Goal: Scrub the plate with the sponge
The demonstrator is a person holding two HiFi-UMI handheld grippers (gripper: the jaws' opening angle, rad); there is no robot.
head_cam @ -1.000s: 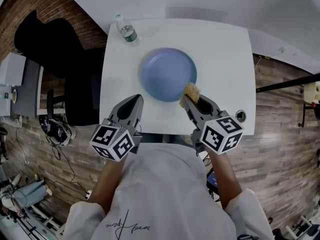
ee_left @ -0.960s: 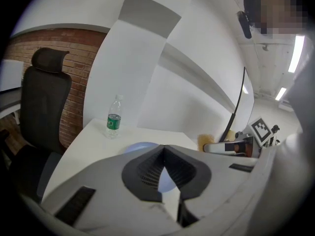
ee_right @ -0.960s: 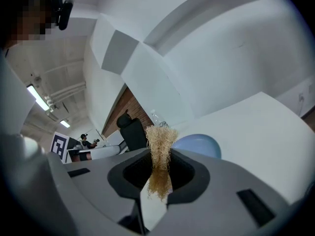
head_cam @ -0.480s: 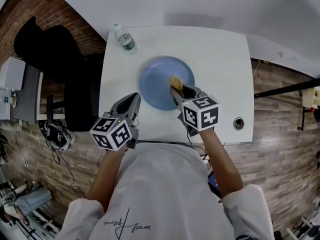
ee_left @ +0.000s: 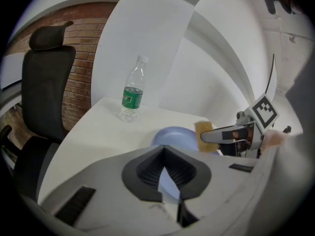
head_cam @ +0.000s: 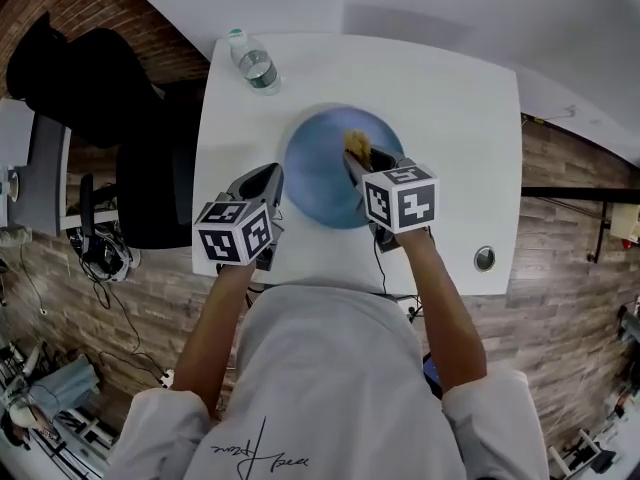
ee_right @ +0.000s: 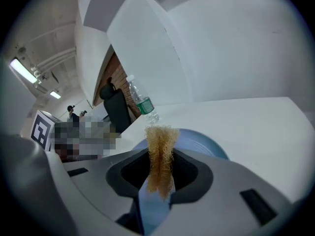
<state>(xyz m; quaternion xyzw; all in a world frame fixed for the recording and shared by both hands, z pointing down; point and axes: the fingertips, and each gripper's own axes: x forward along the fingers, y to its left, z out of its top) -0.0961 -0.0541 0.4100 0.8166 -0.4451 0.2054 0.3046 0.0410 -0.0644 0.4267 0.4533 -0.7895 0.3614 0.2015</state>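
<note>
Head view: the blue plate [head_cam: 320, 183] lies mid-bench [head_cam: 440, 118], with a bottle [head_cam: 253, 63] near the far left corner. The right tool [head_cam: 352, 158] reaches over the plate's right part, its jaws pinching the tan sponge [head_cam: 356, 144], which sticks out past the tips. Those jaws have just been easing apart, with the sponge between them. Whether the sponge touches the plate cannot be told. The left tool [head_cam: 272, 174] sits just beside the plate's left rim, jaws closed on nothing.
</note>
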